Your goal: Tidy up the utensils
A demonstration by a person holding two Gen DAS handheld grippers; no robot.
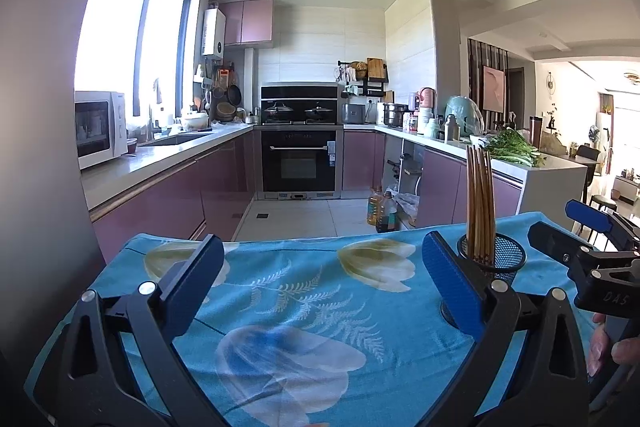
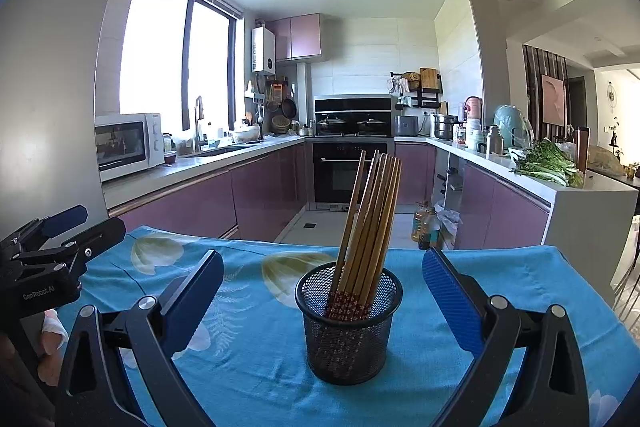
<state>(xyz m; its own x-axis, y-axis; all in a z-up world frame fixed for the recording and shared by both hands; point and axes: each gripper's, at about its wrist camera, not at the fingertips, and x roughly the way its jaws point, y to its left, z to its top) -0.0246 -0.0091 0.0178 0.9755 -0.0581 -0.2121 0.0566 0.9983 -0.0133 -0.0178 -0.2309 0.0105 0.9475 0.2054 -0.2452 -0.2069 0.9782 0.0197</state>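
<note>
Left wrist view: left gripper (image 1: 322,275) spread wide, empty, above floral cloth (image 1: 304,291); mesh cup (image 1: 496,255) with chopsticks (image 1: 480,203) at 2 o'clock, behind right pad.

Right wrist view: right gripper (image 2: 322,291) spread wide, empty; cup (image 2: 348,323) centred between pads, untouched; chopsticks (image 2: 370,219) leaning toward 1 o'clock; left gripper (image 2: 68,227) at 9 o'clock.

The cup (image 2: 348,323) stands on the table (image 2: 256,367), and the chopsticks (image 2: 370,223) stand in it, leaning right. Behind the table is the oven (image 2: 350,171). The microwave (image 2: 128,145) is left, the greens (image 2: 548,163) right.
</note>
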